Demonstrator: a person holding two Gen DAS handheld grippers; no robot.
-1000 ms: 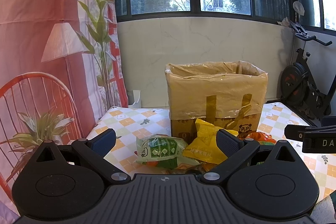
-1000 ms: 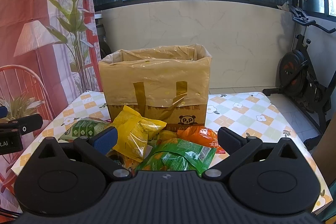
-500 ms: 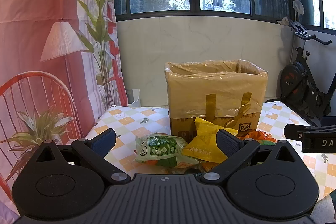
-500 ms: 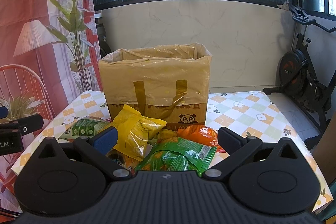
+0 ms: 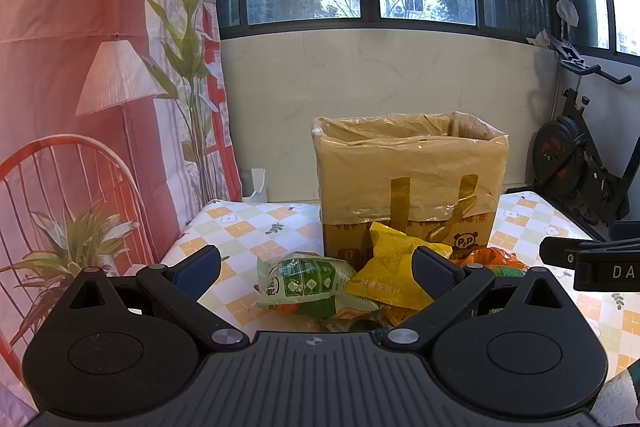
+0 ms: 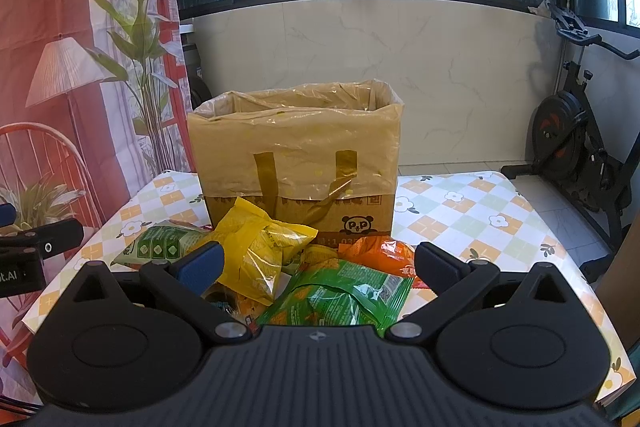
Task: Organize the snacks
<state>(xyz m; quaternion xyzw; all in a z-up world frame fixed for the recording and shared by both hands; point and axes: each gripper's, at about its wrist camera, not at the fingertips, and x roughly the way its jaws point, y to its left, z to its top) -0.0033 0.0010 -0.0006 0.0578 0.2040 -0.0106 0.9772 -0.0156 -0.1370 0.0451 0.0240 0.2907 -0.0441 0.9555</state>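
Observation:
A cardboard box lined with a yellowish plastic bag (image 5: 408,167) (image 6: 296,147) stands open-topped on the checkered table (image 5: 248,227) (image 6: 460,215). In front of it lies a heap of snack packets: a pale green packet (image 5: 308,283) (image 6: 160,247), a yellow packet (image 5: 392,267) (image 6: 260,247), an orange packet (image 6: 380,255) (image 5: 488,259) and a bright green packet (image 6: 340,299). My left gripper (image 5: 316,267) hovers open just before the heap, holding nothing. My right gripper (image 6: 318,263) is open too, above the green and yellow packets, empty.
An exercise bike (image 5: 580,163) (image 6: 580,143) stands to the right beyond the table. A printed curtain with a lamp and a plant (image 5: 100,87) hangs on the left. A marble wall and windows lie behind the box. Each gripper's body shows at the other view's edge.
The left view has shifted slightly, the heap and the box sitting a touch lower in frame. Both grippers remain open and empty; no packet has moved.

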